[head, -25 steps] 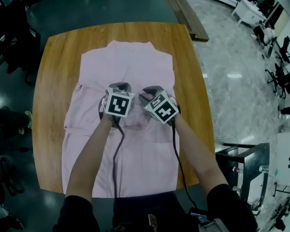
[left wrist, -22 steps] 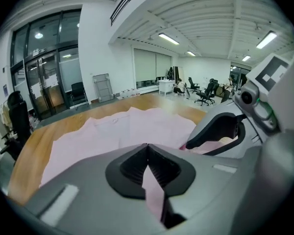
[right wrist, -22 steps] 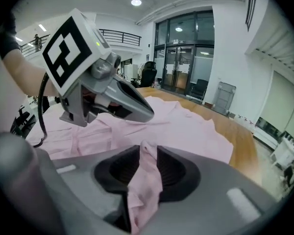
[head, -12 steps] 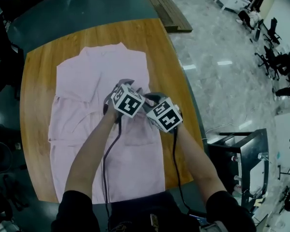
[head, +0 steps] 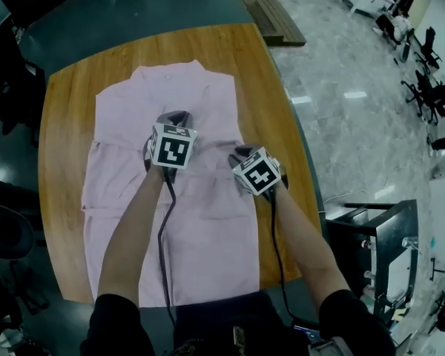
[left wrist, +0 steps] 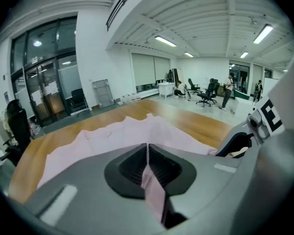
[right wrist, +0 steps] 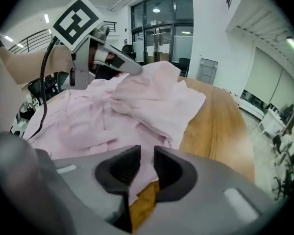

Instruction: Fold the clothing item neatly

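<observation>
- Shirt (head: 208, 228), pale pink, lies spread on the wooden tabletop (head: 63, 147), with its collar toward 12 o'clock and its hem toward 6 o'clock at the near edge.
- Cloth on the shirt's 3 o'clock side is rumpled, and a fold is raised off the tabletop where the left gripper holds it.
- Left gripper (left wrist: 148, 153) sits over the chest of the shirt. Its fingers are pressed together on a strip of the pink cloth.
- Right gripper (right wrist: 146, 158) is at the shirt's 3 o'clock edge, about level with its middle. Its fingers are closing with a narrow gap between them; the shirt's edge lies in that gap, and bare wood shows just below it.
- Polished grey floor (head: 341, 65) surrounds the tabletop, and office chairs (head: 426, 87) stand toward 2 o'clock.
</observation>
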`<state>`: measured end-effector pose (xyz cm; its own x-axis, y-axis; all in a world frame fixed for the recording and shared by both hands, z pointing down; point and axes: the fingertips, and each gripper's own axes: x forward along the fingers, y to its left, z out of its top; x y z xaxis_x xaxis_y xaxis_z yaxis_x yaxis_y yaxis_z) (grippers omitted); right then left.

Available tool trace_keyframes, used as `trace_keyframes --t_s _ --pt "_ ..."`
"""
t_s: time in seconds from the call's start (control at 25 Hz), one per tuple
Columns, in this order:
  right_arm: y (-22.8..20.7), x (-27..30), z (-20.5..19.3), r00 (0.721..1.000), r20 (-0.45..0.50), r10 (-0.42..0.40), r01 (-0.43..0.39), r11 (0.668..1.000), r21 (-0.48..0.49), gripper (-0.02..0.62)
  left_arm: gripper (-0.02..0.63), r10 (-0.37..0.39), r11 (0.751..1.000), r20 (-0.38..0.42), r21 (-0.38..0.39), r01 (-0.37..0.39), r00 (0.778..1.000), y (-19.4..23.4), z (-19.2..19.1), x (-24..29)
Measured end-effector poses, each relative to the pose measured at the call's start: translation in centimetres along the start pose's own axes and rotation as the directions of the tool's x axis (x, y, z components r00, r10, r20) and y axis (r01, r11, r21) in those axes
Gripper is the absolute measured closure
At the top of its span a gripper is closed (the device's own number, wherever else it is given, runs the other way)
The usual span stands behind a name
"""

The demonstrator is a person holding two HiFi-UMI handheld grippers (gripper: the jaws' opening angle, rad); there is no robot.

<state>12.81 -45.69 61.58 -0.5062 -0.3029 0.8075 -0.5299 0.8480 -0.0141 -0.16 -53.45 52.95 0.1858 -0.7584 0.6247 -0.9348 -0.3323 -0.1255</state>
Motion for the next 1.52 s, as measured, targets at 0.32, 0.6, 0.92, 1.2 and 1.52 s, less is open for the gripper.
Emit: trace_keyframes --t_s 0.32,0.6,0.92,1.2,1.52 --pt "-0.2 -0.8 1.7 0.998 0.021 -0.061 0.061 0.998 0.021 0.509 0.584 0.158 0.978 -0.043 -0.128 -0.162 0.987 10.1 -5.4 -4.5" --pt "0.6 -0.2 6.8 0.993 0.087 -0.079 0.077 0.997 0.024 0.509 0.56 0.057 0.983 -0.147 -0.165 -0.081 0.987 10.6 -11.9 -6.3" --pt "-1.0 3.8 11.8 0.991 0.087 -0.101 0.101 0.995 0.001 0.509 0.505 0.024 0.988 -0.136 -0.148 -0.044 0.99 11.8 -12.6 -8.8" --pt "-3.0 5.4 13.6 0.987 0.081 -0.138 0.14 0.99 -0.018 0.509 0.505 0.07 0.993 -0.11 -0.086 -0.08 0.991 14.6 -9.7 -8.1" --pt "-6.7 8.6 13.8 0.985 0.04 -0.168 0.168 0.986 0.011 0.5 0.456 0.005 0.998 -0.282 0.055 0.011 0.96 13.7 -11.2 -1.7"
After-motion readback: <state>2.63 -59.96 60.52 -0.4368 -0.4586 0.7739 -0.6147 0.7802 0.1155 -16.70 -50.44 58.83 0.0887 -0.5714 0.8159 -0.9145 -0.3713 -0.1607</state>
